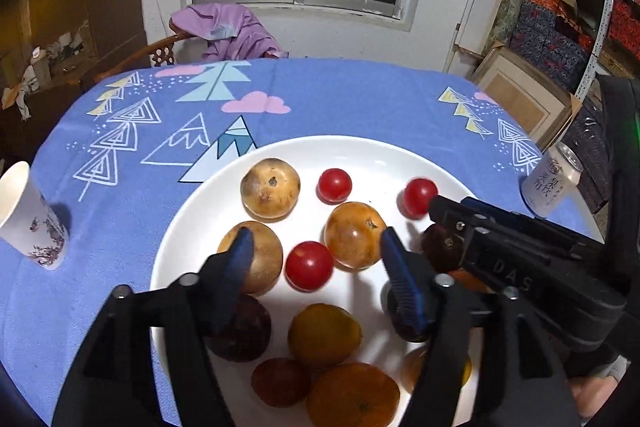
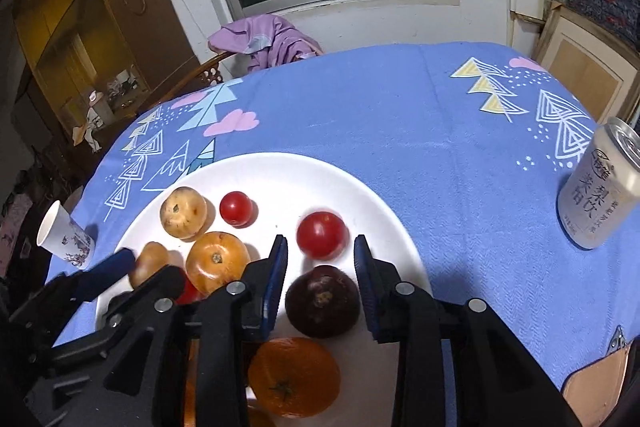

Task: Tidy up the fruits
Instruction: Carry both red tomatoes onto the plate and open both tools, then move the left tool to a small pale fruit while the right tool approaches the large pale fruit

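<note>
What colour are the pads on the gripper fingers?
Blue, ribbed pads on black fingers; clearest in the right wrist view.

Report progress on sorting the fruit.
Done: nothing visibly sorted; tomatoes, oranges and dark fruits lie mixed on the white plate. In hand: nothing; left claw and right claw are open, the right around a dark fruit. Left: all grouping.
</note>
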